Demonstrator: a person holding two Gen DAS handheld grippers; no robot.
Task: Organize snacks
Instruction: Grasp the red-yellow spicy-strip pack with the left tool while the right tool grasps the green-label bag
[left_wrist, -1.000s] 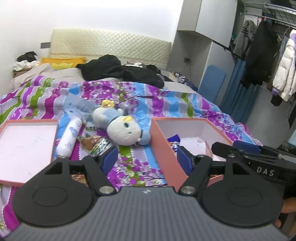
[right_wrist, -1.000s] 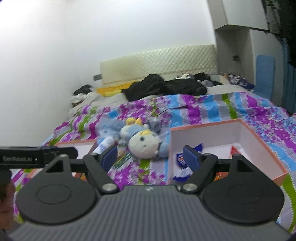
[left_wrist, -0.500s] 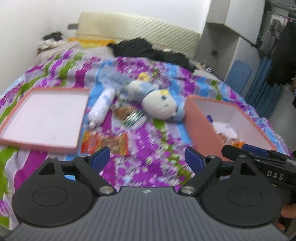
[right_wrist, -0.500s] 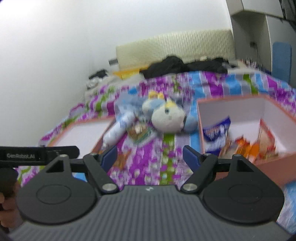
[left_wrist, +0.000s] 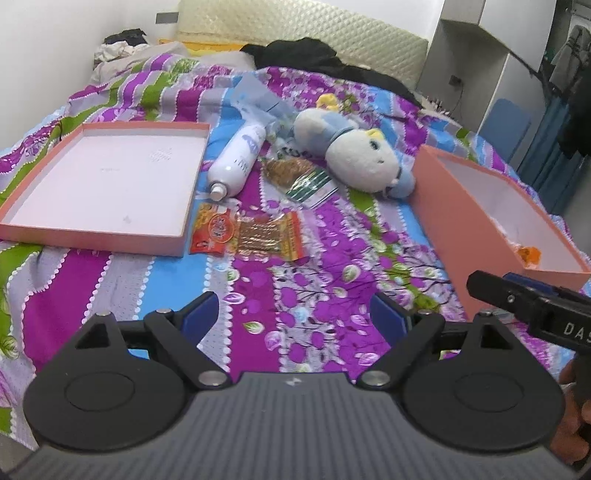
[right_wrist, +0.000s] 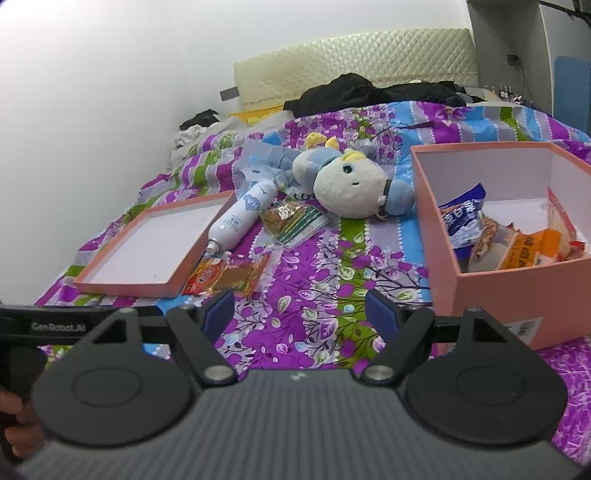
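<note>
From the left wrist, the left tongs (left_wrist: 295, 314) stood wide apart with nothing between them, above the bed (left_wrist: 314, 306) and its purple flowered cover. Ahead lay a red and gold snack packet (left_wrist: 245, 236), just beside the near corner of a shallow pink lid (left_wrist: 92, 236) that lay with its white inside up. A white bottle (left_wrist: 238, 162) lay on its side along the lid's right edge, and a green-striped packet (left_wrist: 299, 181) lay between the bottle and a plush toy (left_wrist: 356, 158). To the right stood a deep pink box (left_wrist: 454, 210), an orange wrapper just showing inside it. The black body of the other tool (left_wrist: 532, 306) reached in at the right edge. From the right wrist, the right tongs (right_wrist: 301, 310) were likewise apart and empty over the cover. The box (right_wrist: 436, 229) stood to the right, holding a blue bag (right_wrist: 461, 218) and several orange packets (right_wrist: 532, 247). The red packet (right_wrist: 225, 277) lay touching the lid's (right_wrist: 122, 284) corner, the bottle (right_wrist: 242, 218) resting against the lid's rim, the striped packet (right_wrist: 291, 221) just below the toy (right_wrist: 347, 188).
</note>
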